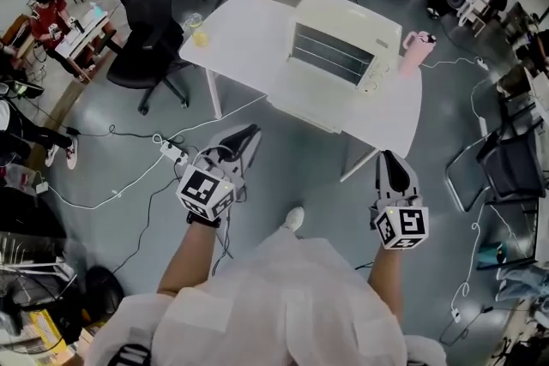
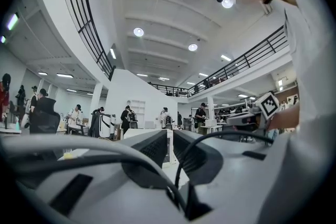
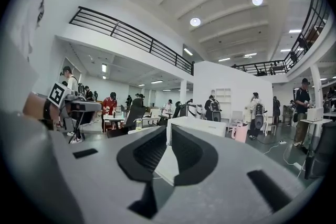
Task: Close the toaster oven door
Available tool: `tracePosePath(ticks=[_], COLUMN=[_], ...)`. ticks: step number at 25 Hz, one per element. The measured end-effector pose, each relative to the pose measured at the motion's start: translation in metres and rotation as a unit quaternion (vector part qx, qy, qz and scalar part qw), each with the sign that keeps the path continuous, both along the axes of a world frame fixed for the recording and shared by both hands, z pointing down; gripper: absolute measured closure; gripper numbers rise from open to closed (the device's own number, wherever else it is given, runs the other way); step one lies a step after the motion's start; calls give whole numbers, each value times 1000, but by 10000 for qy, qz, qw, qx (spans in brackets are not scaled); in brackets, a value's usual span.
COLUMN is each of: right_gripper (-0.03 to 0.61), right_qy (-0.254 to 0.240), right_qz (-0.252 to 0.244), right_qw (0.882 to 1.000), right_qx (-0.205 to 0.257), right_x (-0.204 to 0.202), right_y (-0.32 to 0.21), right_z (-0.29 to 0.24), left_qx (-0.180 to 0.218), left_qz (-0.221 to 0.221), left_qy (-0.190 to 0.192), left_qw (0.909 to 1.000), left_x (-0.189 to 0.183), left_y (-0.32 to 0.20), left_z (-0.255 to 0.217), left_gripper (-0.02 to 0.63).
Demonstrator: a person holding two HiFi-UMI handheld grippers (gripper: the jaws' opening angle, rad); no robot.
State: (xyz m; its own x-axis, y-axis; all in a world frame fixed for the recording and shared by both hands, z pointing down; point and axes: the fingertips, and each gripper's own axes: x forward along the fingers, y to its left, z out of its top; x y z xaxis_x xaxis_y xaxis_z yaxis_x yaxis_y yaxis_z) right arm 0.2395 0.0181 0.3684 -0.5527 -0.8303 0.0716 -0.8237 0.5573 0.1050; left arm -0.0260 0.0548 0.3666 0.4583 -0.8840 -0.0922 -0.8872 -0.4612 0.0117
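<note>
The cream toaster oven stands on the white table, and its door hangs folded down toward me, leaving the wire racks in plain sight. Both grippers hover over the floor in front of the table, well short of the oven. My left gripper points at the table's near edge, its jaws a narrow slit apart with nothing in them. My right gripper is below the table's right corner, jaws slightly parted and empty. The right gripper view shows the toaster oven straight ahead past the right gripper.
A pink cup stands right of the oven and a cup of yellow liquid on the table's left edge. A black office chair is at the left. A power strip and cables lie on the floor. Another black chair stands right.
</note>
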Motion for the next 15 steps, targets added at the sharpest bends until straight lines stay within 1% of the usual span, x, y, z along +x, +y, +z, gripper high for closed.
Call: tracePosePath(ticks=[3,6,10,12,15], right_gripper=[539,531,502,500,500], right_qy=[27,-25,69,164,143], right_qz=[-84,-104,-188,-245,-283], right_qw=[10000,9999,9996,9993,9991], right_qx=[-28,-81,-205,-232,-272], right_x=[-12,-12,-21,-26,-28], right_y=[-34,-68,-109,-127,-150], right_z=[4,8,22,27,30], left_qx=[14,-16,-58,-69,-76], left_qz=[32,59,63,40,83], left_qy=[-37,-29,14,-4,-2], left_qw=[10000,10000,10000,10000,9999], left_x=[-5,-3,-6,-5,0], left_y=[-28,-60,-102,-124,-150], left_z=[-4,-8,0,5,10], left_gripper=[588,588,588,588,588])
